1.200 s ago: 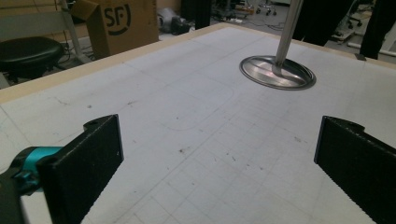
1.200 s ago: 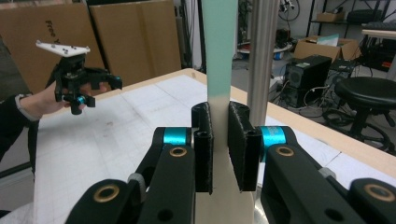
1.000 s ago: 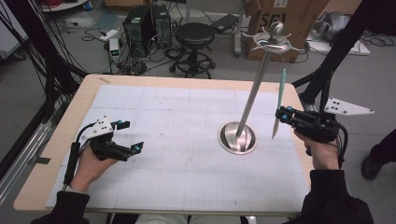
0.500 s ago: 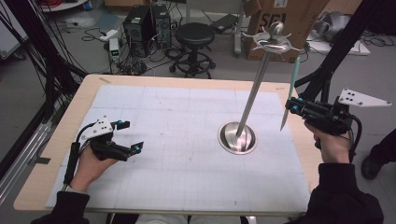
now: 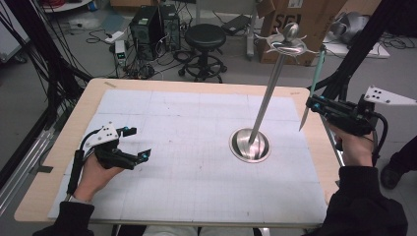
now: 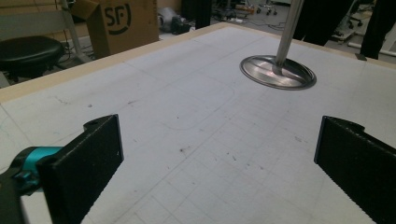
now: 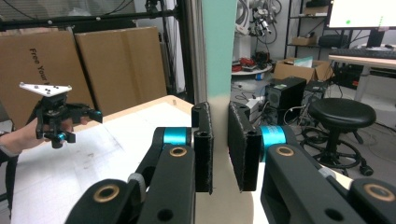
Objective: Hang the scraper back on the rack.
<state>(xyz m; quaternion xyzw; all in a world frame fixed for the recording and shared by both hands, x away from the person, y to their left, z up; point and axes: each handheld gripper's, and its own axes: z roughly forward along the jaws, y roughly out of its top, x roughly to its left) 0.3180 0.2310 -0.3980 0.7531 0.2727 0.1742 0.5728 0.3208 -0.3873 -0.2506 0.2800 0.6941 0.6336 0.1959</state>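
Utensil [image 5: 312, 83]: pinched upright by right hand-held gripper [image 5: 311, 102], lifted toward the stand's [image 5: 265, 105] top hooks.
Left hand-held gripper [image 5: 139, 143]: spread, idle on table [image 5: 187, 123].

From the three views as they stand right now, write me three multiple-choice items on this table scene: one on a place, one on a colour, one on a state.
1. Where does the metal stand's round base sit?
A. right of the table's middle
B. at the left edge
C. on the floor

2. What colour is the upper part of the thin stick in the right gripper?
A. red
B. pale green
C. black

3. How do the left gripper's jaws stand?
A. shut on the stick
B. shut on the stand's pole
C. open, with nothing between them

Answers: 1 A, the high view shows the base on the white mat toward the right hand's side. 2 B, the right gripper view shows a pale green stick above the pads. 3 C, the left gripper view shows bare mat between wide-set jaws.
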